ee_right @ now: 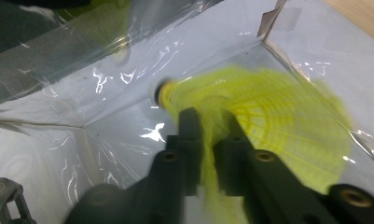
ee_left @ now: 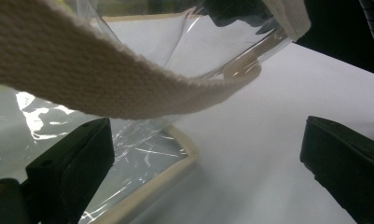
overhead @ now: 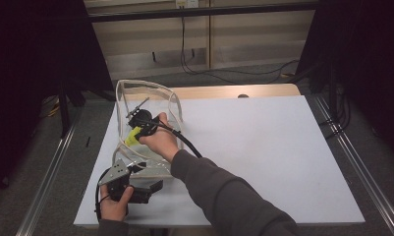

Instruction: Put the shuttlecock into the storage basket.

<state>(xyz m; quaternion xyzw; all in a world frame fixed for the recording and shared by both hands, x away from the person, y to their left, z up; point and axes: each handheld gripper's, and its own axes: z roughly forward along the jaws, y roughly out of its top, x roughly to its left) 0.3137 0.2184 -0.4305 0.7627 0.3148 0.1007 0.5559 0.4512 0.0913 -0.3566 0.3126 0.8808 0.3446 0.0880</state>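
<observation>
Right now the right gripper reaches down inside a clear plastic bag that stands near the left edge of the white table, close to its far corner. In the right gripper view its jaws are almost fully together, pinching the thin skirt of a yellow shuttlecock, whose dark-rimmed cork tip points toward the bag's inner fold. The shuttlecock hangs just above or against the bag's floor; I cannot tell whether it touches.

The left gripper sits at the near left corner of the table, beside the bag's base. In the left gripper view its jaws stand wide apart with nothing pressed between them; the bag's woven cream strap droops across in front of them, and the bag's trimmed bottom edge lies just by one jaw.

Several things could go wrong, as I judge it. The grip is on a flimsy mesh skirt, so the shuttlecock could slip free early or its skirt could crush and stay deformed. Since nothing holds the bag, a sideways pull of the right hand could drag the soft wall along, tip the bag or collapse its mouth. On the way out, the gripper's cable or body could snag the rim or strap and lift the whole bag. If the jaws open while tilted, the light shuttlecock may roll toward a corner.
</observation>
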